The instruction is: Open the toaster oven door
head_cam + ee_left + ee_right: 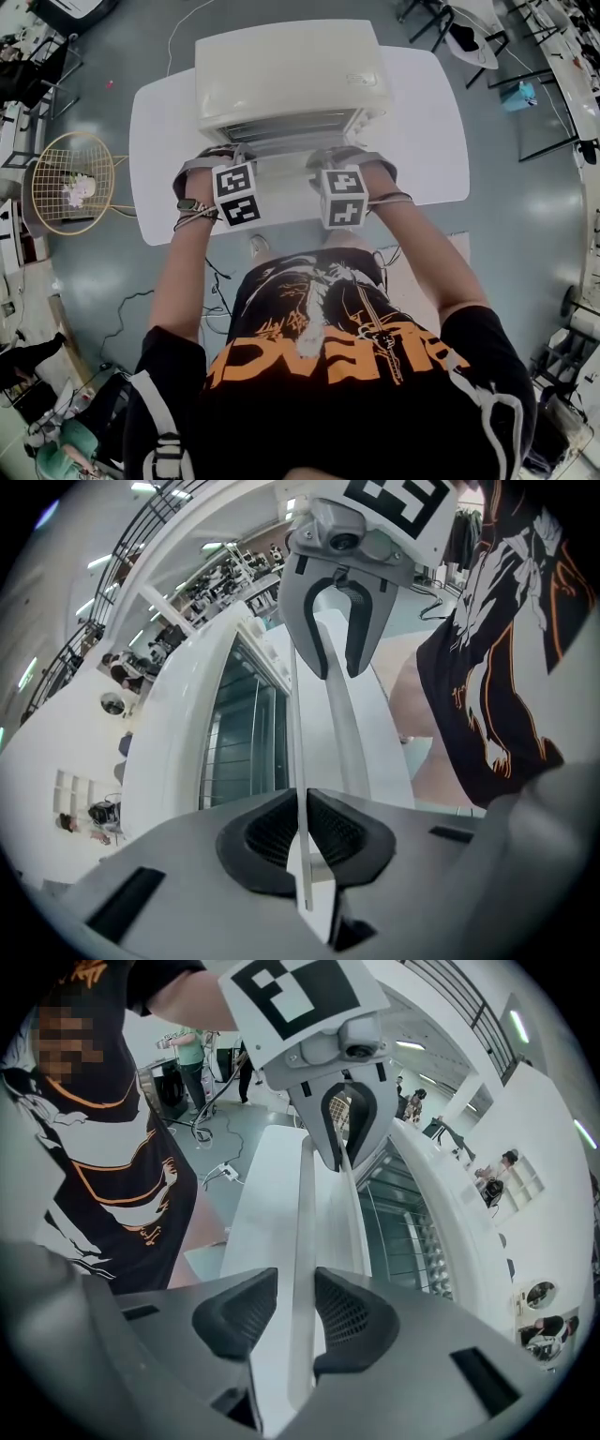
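Note:
A cream toaster oven (291,70) stands on a white table (164,141), its glass door (239,733) facing me. Both grippers sit on the long white door handle (302,1222), which runs between them. My left gripper (302,832) is on the handle's left part, its black pads pressed onto the thin white edge. My right gripper (296,1312) is on the right part, with the wider bar filling the space between its pads. In the head view the left gripper (230,159) and right gripper (337,161) are mostly hidden under their marker cubes. How far the door stands open I cannot tell.
The table edge is close below my forearms. A gold wire basket stand (73,183) is on the floor at the left. Black chairs (459,33) stand at the far right, and cables (141,300) trail on the floor by my legs.

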`<state>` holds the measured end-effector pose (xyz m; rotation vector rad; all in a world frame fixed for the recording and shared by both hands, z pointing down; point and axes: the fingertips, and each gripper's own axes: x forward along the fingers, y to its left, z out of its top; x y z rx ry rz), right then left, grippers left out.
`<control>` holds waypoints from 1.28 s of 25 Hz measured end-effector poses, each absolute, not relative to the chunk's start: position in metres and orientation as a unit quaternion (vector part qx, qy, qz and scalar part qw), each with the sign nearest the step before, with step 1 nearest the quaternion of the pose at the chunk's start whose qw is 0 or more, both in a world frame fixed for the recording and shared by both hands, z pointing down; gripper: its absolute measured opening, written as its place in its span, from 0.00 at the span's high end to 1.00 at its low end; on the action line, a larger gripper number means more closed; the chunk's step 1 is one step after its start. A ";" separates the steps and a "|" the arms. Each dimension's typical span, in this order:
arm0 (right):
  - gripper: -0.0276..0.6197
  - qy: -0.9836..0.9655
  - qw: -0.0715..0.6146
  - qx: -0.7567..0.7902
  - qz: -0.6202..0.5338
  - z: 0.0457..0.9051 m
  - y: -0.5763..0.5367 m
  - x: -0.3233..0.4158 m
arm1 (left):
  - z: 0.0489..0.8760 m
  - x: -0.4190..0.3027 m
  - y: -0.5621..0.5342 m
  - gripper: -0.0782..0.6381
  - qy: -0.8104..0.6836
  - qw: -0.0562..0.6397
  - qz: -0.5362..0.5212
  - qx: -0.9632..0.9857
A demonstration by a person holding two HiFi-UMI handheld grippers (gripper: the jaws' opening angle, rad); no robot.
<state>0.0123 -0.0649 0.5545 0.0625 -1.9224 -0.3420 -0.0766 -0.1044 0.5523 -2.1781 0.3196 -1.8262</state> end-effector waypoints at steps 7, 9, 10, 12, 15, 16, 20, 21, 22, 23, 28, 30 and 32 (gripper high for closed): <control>0.74 -0.846 0.515 -0.001 -0.136 0.512 -0.047 -0.006 | 0.554 -0.078 -0.094 0.82 0.114 0.138 -0.627 -0.758; 0.74 -0.854 0.503 -0.002 -0.130 0.496 -0.053 -0.009 | 0.557 -0.078 -0.089 0.82 0.111 0.143 -0.627 -0.757; 0.74 -0.853 0.505 0.000 -0.131 0.493 -0.058 -0.008 | 0.559 -0.078 -0.086 0.82 0.110 0.144 -0.627 -0.757; 0.74 -0.841 0.522 -0.002 -0.139 0.495 -0.068 -0.003 | 0.563 -0.078 -0.079 0.82 0.108 0.142 -0.627 -0.758; 0.75 -0.827 0.546 -0.023 -0.132 0.508 -0.068 0.004 | 0.567 -0.077 -0.072 0.81 0.102 0.138 -0.626 -0.760; 0.75 -0.827 0.548 -0.030 -0.123 0.510 -0.066 0.005 | 0.567 -0.077 -0.071 0.81 0.101 0.137 -0.626 -0.761; 0.80 -0.841 0.534 -0.053 -0.067 0.515 -0.057 0.003 | 0.573 -0.077 -0.063 0.80 0.096 0.134 -0.627 -0.761; 0.82 -0.845 0.530 -0.053 -0.053 0.515 -0.058 0.003 | 0.575 -0.077 -0.060 0.80 0.093 0.133 -0.627 -0.762; 0.85 -0.846 0.530 -0.050 -0.044 0.516 -0.060 0.003 | 0.577 -0.077 -0.057 0.80 0.090 0.130 -0.628 -0.762; 0.89 -0.843 0.534 -0.046 -0.040 0.519 -0.064 0.005 | 0.579 -0.077 -0.054 0.79 0.087 0.127 -0.628 -0.762; 0.93 -0.816 0.574 -0.069 -0.023 0.548 -0.056 0.016 | 0.591 -0.076 -0.041 0.77 0.069 0.117 -0.632 -0.763; 0.94 -0.811 0.580 -0.078 -0.017 0.558 -0.050 0.016 | 0.593 -0.076 -0.038 0.76 0.063 0.113 -0.633 -0.763; 0.94 -0.807 0.584 -0.084 -0.012 0.564 -0.045 0.016 | 0.596 -0.076 -0.033 0.75 0.050 0.110 -0.636 -0.762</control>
